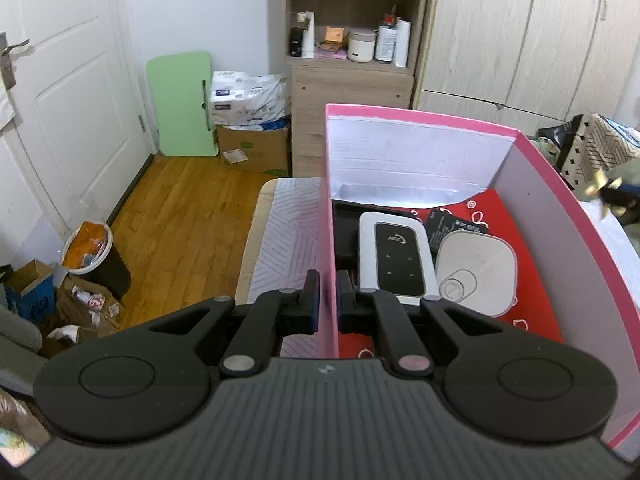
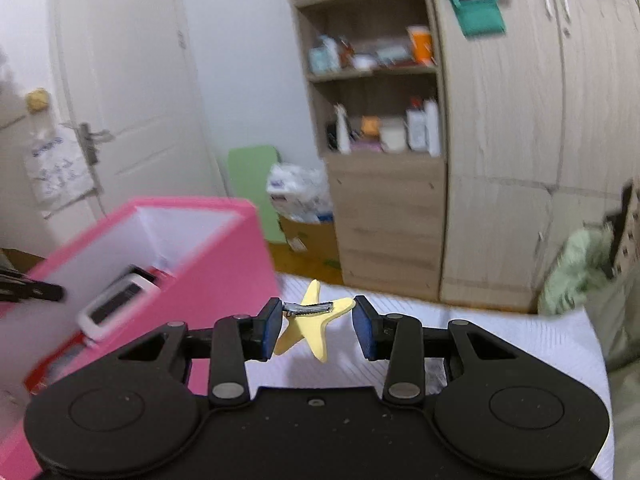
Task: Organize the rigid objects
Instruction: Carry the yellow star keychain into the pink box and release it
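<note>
In the left wrist view, the left tongs (image 1: 328, 296) are closed on the side wall of the pink cardboard box (image 1: 420, 116), which holds a white and black rectangular device (image 1: 394, 258) and a white rounded-square gadget (image 1: 476, 270). In the right wrist view, the right tongs (image 2: 316, 330) hold a yellow star-shaped hair clip (image 2: 310, 326) between the pads above the white bed sheet (image 2: 500, 332), just beside the box.

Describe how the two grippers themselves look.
Both grippers, left and right, are matte black plastic with ribbed bodies, round side discs, silver pivot pins and blue pads on the jaws. No cables, sleeves or hands show.
</note>
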`<state>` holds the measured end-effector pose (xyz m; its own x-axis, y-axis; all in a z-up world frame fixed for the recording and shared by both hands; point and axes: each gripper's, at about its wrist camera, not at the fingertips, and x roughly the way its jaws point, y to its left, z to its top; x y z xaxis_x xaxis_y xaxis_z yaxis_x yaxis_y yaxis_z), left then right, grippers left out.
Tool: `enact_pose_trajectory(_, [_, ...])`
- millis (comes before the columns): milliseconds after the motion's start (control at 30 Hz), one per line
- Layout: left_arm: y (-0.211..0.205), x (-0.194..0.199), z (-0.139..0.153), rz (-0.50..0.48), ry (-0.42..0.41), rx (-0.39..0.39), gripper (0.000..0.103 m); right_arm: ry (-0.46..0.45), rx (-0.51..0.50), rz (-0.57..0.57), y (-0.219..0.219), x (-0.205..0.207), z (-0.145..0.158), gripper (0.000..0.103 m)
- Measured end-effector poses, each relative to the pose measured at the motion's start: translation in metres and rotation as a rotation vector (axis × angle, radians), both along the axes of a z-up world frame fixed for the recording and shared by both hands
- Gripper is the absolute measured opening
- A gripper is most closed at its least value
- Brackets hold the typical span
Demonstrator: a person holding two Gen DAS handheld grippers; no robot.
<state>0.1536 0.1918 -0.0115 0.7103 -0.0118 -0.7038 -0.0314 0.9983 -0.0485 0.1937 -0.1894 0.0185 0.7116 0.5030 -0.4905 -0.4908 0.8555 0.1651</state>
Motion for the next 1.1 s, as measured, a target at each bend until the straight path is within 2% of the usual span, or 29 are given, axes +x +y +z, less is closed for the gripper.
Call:
enact_pose_trajectory(167, [-0.001, 0.0, 0.0, -0.005, 0.003, 0.01, 0.007, -0.116, 0.041, 0.119, 0.025, -0.011, 0.042, 0.044])
enact_pose_trajectory(300, [-0.001, 0.0, 0.0, -0.002, -0.001, 0.013, 0.007, -0.12, 0.029, 0.236, 0.058, -0.006, 0.051, 0.045])
enact_pose_trajectory(367, [-0.001, 0.0, 0.0, -0.003, -0.003, 0.013, 0.006, -0.108, -0.022, 0.287, 0.08, -0.001, 0.047, 0.045])
enact_pose_trajectory(500, [0.0, 0.0, 0.0, -0.007, -0.003, 0.01, 0.006, -0.103, -0.153, 0.284, 0.114, 0.017, 0.031, 0.045])
enact_pose_trajectory(733, [0.0, -0.001, 0.0, -0.008, -0.01, 0.008, 0.006, -0.006, -0.272, 0.307, 0.146, 0.045, 0.007, 0.045])
enact_pose_trajectory(900, [0.001, -0.001, 0.0, -0.004, -0.008, 0.006, 0.006, 0.058, -0.304, 0.326, 0.159, 0.054, 0.002, 0.045])
enact_pose_trajectory(1000, [-0.002, 0.0, 0.0, -0.01, 0.004, 0.026, 0.006, 0.094, -0.294, 0.345, 0.164, 0.061, 0.001, 0.045])
enact_pose_trajectory(1100, [-0.005, 0.002, -0.001, -0.018, 0.011, 0.04, 0.006, 0.113, -0.235, 0.336, 0.158, 0.064, 0.005, 0.048])
